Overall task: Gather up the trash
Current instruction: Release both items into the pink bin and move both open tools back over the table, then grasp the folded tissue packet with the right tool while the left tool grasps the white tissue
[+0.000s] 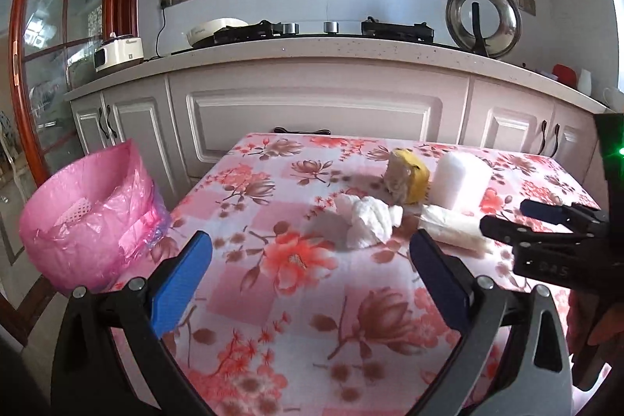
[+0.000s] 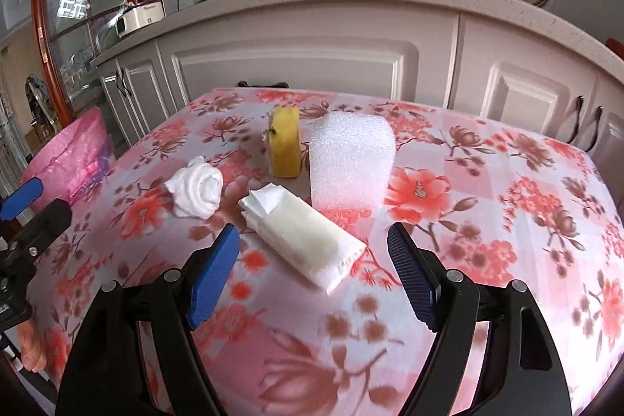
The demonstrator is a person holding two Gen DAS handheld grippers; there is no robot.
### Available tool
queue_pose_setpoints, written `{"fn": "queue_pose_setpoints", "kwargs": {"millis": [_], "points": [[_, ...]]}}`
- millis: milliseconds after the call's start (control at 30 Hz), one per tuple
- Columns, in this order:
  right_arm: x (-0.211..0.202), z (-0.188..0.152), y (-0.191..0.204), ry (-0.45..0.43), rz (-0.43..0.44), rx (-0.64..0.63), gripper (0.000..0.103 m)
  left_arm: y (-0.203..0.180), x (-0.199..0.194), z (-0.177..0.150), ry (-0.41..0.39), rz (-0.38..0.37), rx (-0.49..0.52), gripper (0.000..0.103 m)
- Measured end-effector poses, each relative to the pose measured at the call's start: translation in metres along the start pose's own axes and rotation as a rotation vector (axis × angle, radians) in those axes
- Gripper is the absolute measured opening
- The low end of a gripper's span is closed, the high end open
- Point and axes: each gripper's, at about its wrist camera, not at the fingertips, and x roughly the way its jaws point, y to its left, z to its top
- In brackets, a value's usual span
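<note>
Left wrist view: left gripper (image 1: 310, 262), jaws open and empty; pink-lined bin (image 1: 87, 217) beside the bench (image 1: 296, 307), handy for drops; tissue wad (image 1: 372, 223) ahead.

Right wrist view: right gripper (image 2: 314, 250), jaws open, apparently lining up on the wrapper (image 2: 306, 240); sponge (image 2: 286, 147) and foam block (image 2: 351, 166) behind.

I see bright daylight entering through the glass door (image 1: 46, 65) at left. Fisheye distortion bends edges; corners vignette black.

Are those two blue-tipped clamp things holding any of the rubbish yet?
No. The left hand-held gripper and the right hand-held gripper are both open and empty. The flat white packet, crumpled tissue, foam block and yellow sponge lie on the table.
</note>
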Motion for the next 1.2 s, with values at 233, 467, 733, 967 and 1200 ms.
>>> {"fn": "queue_pose_setpoints", "kwargs": {"millis": [233, 467, 733, 967, 1200], "points": [[0.039, 0.012, 0.003, 0.098, 0.021, -0.007, 0.074, 0.011, 0.012, 0.001, 0.010, 0.017, -0.037, 0.098], [0.063, 0.014, 0.006, 0.170, 0.040, -0.012, 0.074, 0.017, 0.017, -0.004, 0.029, 0.040, -0.024, 0.098], [0.057, 0.006, 0.016, 0.181, 0.069, -0.037, 0.070, 0.026, 0.011, -0.009, 0.043, 0.050, -0.043, 0.098], [0.040, 0.001, 0.031, 0.157, 0.083, -0.086, 0.067, 0.025, 0.003, -0.007, 0.034, 0.055, -0.049, 0.098], [0.053, 0.007, 0.034, 0.164, 0.074, -0.089, 0.064, 0.021, -0.001, -0.009, 0.037, 0.057, -0.026, 0.098]]}}
